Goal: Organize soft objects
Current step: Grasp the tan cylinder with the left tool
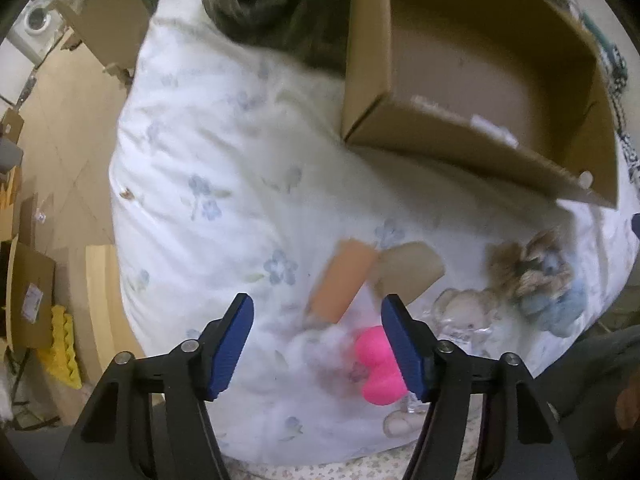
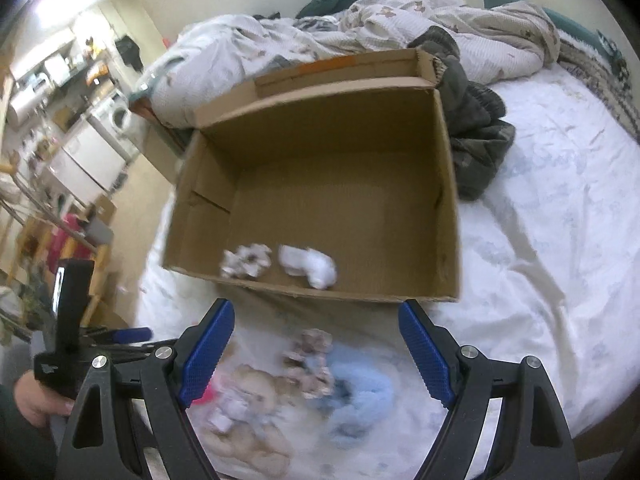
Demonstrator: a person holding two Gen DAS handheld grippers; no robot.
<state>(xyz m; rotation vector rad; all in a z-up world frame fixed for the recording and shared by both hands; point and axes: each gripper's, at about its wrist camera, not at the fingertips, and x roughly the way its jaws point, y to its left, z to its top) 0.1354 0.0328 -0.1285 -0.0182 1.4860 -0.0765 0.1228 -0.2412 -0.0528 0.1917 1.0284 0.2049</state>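
The left gripper (image 1: 317,344) is pointed down at the bed (image 1: 192,152), its fingers (image 1: 236,344) parted with nothing pressed between them. In the gap, and just ahead of the tips, an orange soft piece (image 1: 340,282) is seen with its long axis slanted from lower left to upper right; a pink soft toy (image 1: 376,368) lies just beside the right-hand finger, low in the gap. A grey-tan flat piece (image 1: 408,272) touches the orange one on its right, and a brown-and-blue plush bundle (image 1: 536,280) lies further right. The picture is blurred, so exact contact cannot be told.

The left gripper is judged the nearer to the orange and pink pieces; the grasp would be helped by fingers set across the orange piece's short side.

The right gripper (image 2: 316,352) is held wide open and empty, above a blurred heap of plush (image 2: 280,392) with a light blue one (image 2: 360,396) in it. Ahead of it the cardboard box (image 2: 448,200) stands open on the bed, with a crumpled white-grey soft thing (image 2: 246,260) and a white soft thing (image 2: 308,266) already inside near the front wall.

A white flowered sheet covers the bed; a rumpled duvet (image 2: 400,20) and dark clothing (image 2: 476,128) lie behind the box, a wooden floor (image 1: 60,120) and a washing machine (image 1: 36,24) beyond
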